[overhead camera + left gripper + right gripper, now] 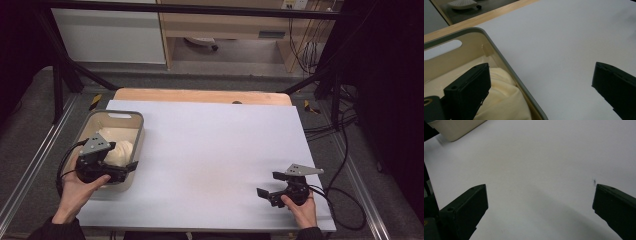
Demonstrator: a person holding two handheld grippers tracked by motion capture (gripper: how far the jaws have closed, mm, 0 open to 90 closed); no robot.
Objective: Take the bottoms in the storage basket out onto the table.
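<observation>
A cream cloth [120, 150] lies bunched in a grey-rimmed bin [112, 114] at about nine o'clock on the desk [215, 150], which is covered by a white sheet. The cloth fills the near half of the bin, its folds heaped against the right wall. The left gripper [125, 169] sits over the bin's near right corner, its jaws spread wide and astride the rim: in the left gripper view one black jaw hangs inside the bin just above the cloth [504, 100], the other outside over the bare sheet, with the bin's wall [506, 60] running between them. Whether the inner jaw touches the cloth cannot be told. A slot handle is cut into the bin's far wall. The person's left hand [80, 187] grips the tool from seven o'clock, a cable looping off its left side.

Well apart, at about five o'clock on the desk, the right gripper [267, 185] rests low over the white sheet, jaws wide open and clamped on nothing, pointing toward nine o'clock. The right hand [300, 205] holds it from below. In the right gripper view the sheet [536, 165] stretches bare between the jaws, with the bin's corner [454, 128] at eleven o'clock. A strip of bare wood [200, 95] edges the desk at twelve o'clock.
</observation>
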